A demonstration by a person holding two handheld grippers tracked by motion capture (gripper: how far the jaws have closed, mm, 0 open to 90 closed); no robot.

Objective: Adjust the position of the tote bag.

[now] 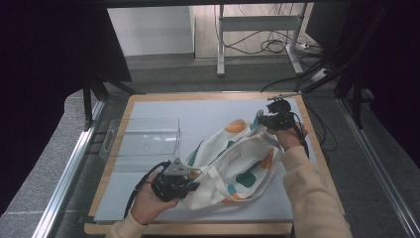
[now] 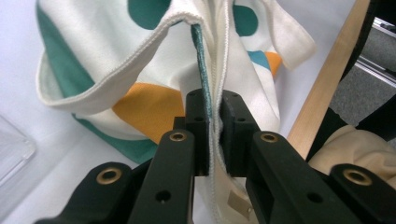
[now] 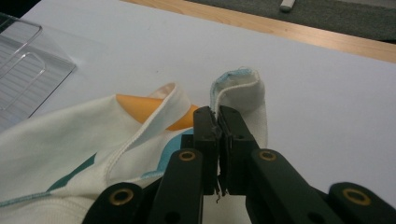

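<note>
A white cloth bag (image 1: pixel 237 163) with teal and orange patches lies crumpled on the white mat. My left gripper (image 1: pixel 194 184) is at the bag's near left end. In the left gripper view the jaws (image 2: pixel 215 112) are shut on a stitched hem of the bag (image 2: pixel 116 51), which runs up between the pads. My right gripper (image 1: pixel 262 120) is at the bag's far right end. In the right gripper view it (image 3: pixel 217 116) is shut on a folded edge of the bag (image 3: pixel 56 140), which loops up just beyond the tips.
A clear plastic tray (image 1: pixel 143 139) sits on the mat (image 1: pixel 198 111) left of the bag, also seen as a tray (image 3: pixel 28 70) in the right gripper view. The wooden table edge (image 1: pixel 198 229) runs along the front. Table legs and cables (image 1: pixel 267 44) stand on the floor behind.
</note>
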